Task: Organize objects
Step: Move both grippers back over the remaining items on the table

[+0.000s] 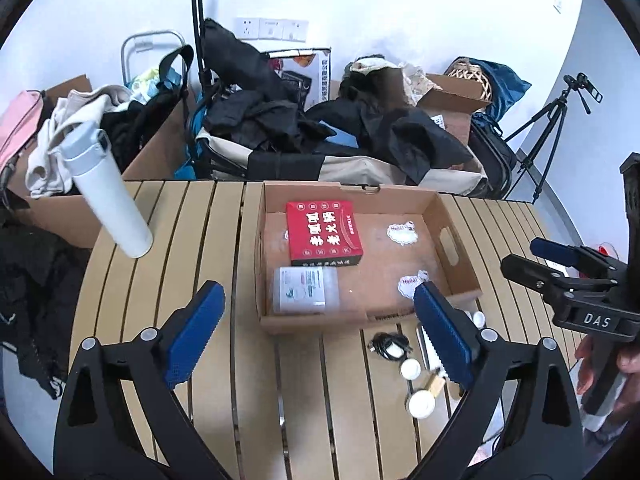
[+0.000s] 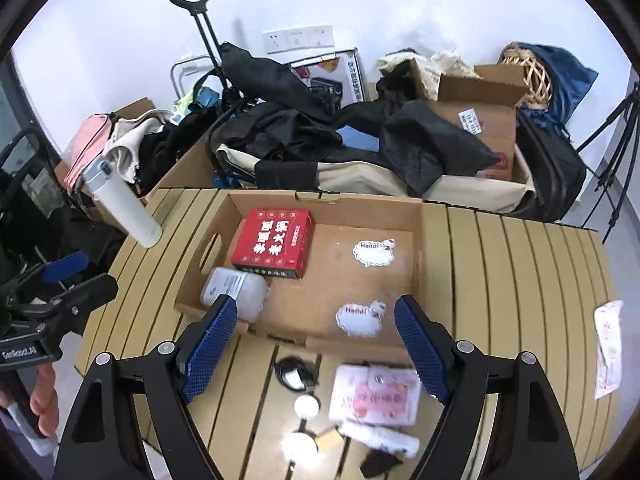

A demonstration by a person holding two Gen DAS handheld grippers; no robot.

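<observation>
Red box [image 1: 324, 233] (flat), lengthwise toward wall

bench: we see a tan slatted top [image 2: 500, 264], gaps between the slats
cardboard tray: we see it [image 2: 422, 224] open-topped, sitting on the bench toward the far edge
bottle: white [image 1: 108, 196], standing at the far left corner
near the tray's front wall: black coiled cable [image 2: 294, 372], two white round caps [image 2: 307, 406], pink-and-white pouch [image 2: 376, 396], white tube [image 2: 380, 438]
right edge: we see a white packet [image 2: 608, 348] lying flat, well apart from the rest
</observation>
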